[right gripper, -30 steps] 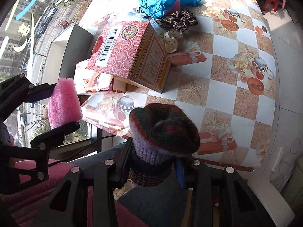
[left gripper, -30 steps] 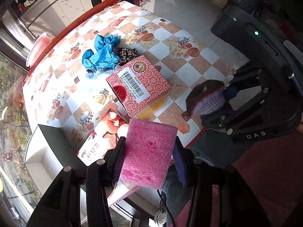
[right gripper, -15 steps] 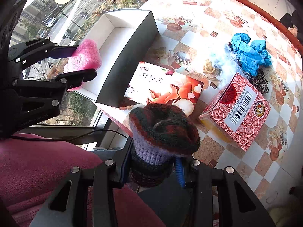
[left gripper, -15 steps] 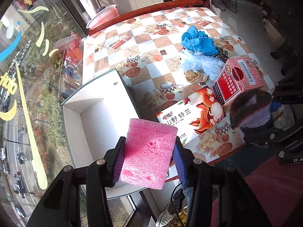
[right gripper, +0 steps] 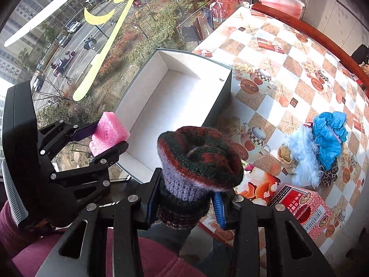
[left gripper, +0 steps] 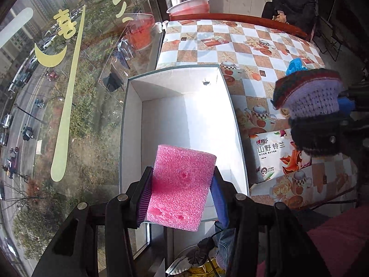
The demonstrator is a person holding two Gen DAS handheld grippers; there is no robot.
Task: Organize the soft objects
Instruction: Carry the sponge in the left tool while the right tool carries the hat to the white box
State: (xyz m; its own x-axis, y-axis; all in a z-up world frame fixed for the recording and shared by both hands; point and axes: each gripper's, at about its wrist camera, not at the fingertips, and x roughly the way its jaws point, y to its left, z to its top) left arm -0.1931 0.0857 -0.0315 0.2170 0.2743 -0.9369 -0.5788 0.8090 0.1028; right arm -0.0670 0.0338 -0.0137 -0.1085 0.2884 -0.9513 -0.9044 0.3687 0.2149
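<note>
Pinching a pink sponge [left gripper: 181, 188] between their pads, the left tongs [left gripper: 182, 195] hang over the near end of the white box [left gripper: 161, 85], whose inside shows only bare white card; from the right wrist view the sponge [right gripper: 108, 133] sits at the box's near left corner, above its rim [right gripper: 129, 106] and not touching it. The right tongs [right gripper: 185, 198] are pressed on a knitted hat [right gripper: 198, 161] of red, green and purple wool, gripping it by its lower band, and they hold it just off the near right side of the box, above the edge of the surface [right gripper: 272, 99]; in the left wrist view the hat [left gripper: 309, 94] shows to the right of the box. The box stands on the chequered surface [left gripper: 239, 43] with its left long wall against the window [left gripper: 57, 92]. Right of the box, touching or nearly touching its wall, lies a flat pack printed with flowers [left gripper: 276, 159]. Further right of the box, past that pack, is a red patterned carton [right gripper: 302, 205] with a barcode. Beyond the carton, well apart from the box, lies a heap of soft things: pale blue fluffy stuff [right gripper: 302, 157], a crumpled blue cloth [right gripper: 329, 133] and a leopard-print scrap [right gripper: 332, 175]. At the far end of the surface from the box, a red basin [left gripper: 191, 5] rests by the window and a seated person [left gripper: 291, 2] in dark clothes faces the surface
</note>
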